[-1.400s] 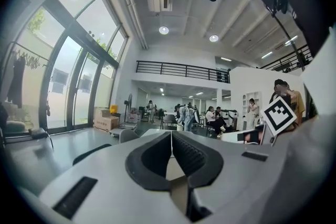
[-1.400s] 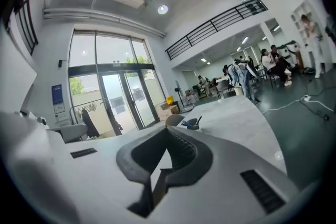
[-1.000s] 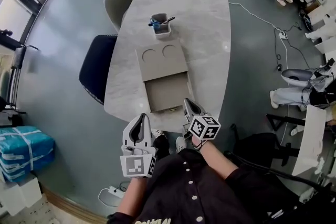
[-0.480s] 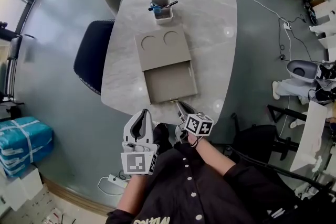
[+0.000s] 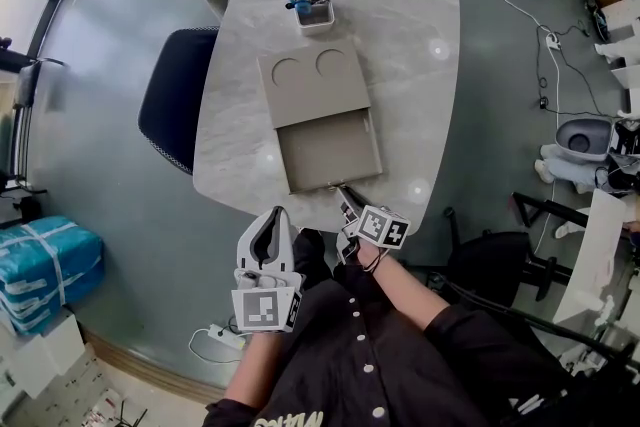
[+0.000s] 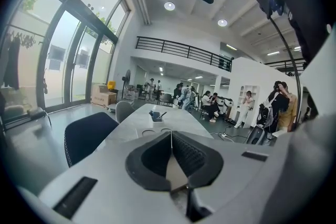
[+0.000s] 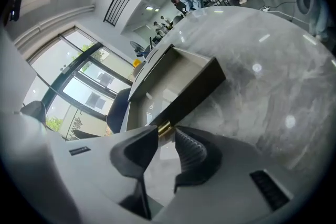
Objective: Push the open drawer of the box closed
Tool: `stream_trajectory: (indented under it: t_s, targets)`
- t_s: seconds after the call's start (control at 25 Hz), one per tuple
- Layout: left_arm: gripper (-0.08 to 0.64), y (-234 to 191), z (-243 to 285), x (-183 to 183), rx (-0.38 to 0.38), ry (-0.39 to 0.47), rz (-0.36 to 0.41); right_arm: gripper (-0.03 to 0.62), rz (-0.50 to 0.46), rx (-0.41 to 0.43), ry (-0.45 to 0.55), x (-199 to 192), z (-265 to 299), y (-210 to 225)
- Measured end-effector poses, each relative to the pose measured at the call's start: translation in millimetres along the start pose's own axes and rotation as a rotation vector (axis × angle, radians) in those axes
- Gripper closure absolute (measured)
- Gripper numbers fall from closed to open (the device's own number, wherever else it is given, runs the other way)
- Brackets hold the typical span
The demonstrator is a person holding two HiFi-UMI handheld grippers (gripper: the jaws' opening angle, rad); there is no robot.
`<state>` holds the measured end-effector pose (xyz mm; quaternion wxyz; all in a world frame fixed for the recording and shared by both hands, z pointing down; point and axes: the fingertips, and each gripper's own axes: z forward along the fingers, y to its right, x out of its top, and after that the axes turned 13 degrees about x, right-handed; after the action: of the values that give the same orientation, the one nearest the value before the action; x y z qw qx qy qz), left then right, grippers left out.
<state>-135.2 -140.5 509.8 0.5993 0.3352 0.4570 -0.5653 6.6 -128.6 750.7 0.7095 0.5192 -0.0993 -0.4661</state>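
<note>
Tech A: Right tool (image 5: 344, 191) has changed position since one second ago. It was then off the right front corner of the drawer (image 5: 330, 153); it is now at the middle of the drawer front. Drawer extension is unchanged: it stays pulled out of the box (image 5: 312, 85).

Tech B: Report the layout, left to right.

Tech A: A dark blue chair (image 5: 172, 115) stands against the left side of the desk (image 5: 410, 55), level with the box. The left tool (image 5: 277, 214) is held by the near rim of the desk, left of the drawer front and apart from it. It points along the desk.

Tech B: Left jaw state?

Tech A: Closed, tip against tip, with nothing between them.

Tech B: Box and drawer?

Tech A: The box lies flat at mid-desk and has two round recesses in its top. The drawer projects from the near side of the box, toward the person. A small white holder (image 5: 311, 5) with pens stands just beyond the far side.

Tech B: Right jaw state?

Tech A: Slightly apart. The brass pull (image 7: 164, 127) on the drawer front sits at the gap between the tips. Contact between the tips and the pull cannot be confirmed.
</note>
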Motion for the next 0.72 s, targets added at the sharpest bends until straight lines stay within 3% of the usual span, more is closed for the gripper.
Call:
stream_trajectory:
  t_s: [0.36, 0.72]
  targets:
    - [0.543, 0, 4, 0, -0.010, -0.002, -0.005, 0.520, 0.077, 0.047, 0.019, 4, 7, -3]
    - [0.543, -5, 7, 1, -0.003, -0.005, -0.007, 0.525, 0.087, 0.043, 0.038, 13, 10, -5]
